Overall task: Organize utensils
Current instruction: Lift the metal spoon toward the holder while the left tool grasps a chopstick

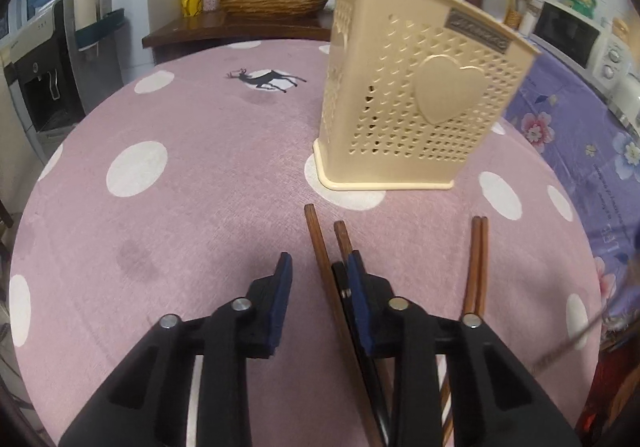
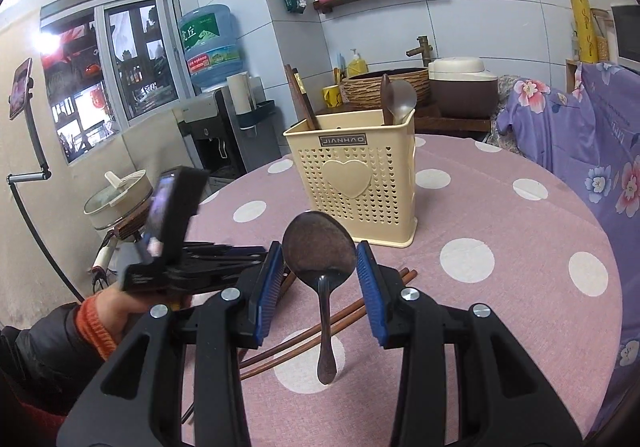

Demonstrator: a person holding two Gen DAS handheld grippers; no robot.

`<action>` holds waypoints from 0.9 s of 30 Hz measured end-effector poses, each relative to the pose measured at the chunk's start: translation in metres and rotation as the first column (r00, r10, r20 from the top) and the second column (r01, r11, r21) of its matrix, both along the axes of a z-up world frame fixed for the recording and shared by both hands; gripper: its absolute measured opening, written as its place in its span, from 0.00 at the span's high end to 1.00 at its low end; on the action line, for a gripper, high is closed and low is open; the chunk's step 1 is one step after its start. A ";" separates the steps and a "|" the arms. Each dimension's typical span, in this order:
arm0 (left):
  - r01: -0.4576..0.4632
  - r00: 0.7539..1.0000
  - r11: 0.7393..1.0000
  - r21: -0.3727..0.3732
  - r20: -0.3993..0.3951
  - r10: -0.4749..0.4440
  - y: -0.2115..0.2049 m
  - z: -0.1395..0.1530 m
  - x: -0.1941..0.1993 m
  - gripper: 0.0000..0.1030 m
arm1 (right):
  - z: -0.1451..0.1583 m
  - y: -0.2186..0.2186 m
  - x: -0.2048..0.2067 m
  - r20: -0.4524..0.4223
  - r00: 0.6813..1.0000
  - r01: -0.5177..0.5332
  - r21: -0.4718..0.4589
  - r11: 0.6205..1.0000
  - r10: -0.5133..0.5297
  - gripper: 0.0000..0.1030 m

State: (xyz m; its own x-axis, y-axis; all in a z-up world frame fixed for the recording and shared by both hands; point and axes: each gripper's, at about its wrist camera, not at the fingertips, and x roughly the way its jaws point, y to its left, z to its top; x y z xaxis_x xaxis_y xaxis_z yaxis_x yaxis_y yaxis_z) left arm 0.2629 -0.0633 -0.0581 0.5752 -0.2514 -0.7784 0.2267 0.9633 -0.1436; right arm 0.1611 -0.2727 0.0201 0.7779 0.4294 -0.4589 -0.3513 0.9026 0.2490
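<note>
Right gripper (image 2: 320,267) pinches metal spoon (image 2: 320,251) by the bowl, handle hanging. Left gripper (image 1: 318,267) jaws part-spread, nothing pinched; chopsticks (image 1: 320,243) lie between them on the tablecloth (image 1: 180,239).

Both fisheye views are evenly and fairly brightly lit, with soft shadows on the desk (image 1: 180,227). A bright glare spot burns at the window (image 2: 108,75) in the upper left of the right wrist view. Straight lines bow toward the dark, vignetted corners. The left wrist view is softly blurred, especially its right edge; the right one is sharper.
</note>
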 end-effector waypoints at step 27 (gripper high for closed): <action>-0.030 0.999 0.998 0.061 -0.027 0.032 -0.018 -0.011 0.018 0.84 | -0.001 0.003 -0.003 0.011 1.000 0.020 -0.010 1.000 -0.020 0.63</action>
State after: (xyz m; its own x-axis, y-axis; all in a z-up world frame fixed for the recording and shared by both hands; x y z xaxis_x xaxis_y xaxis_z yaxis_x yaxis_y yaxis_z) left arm 0.2811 -0.0812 -0.0690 0.5596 -0.1855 -0.8077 0.1933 0.9770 -0.0905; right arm 0.1577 -0.2692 0.0186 0.7910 0.4090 -0.4550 -0.3357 0.9119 0.2362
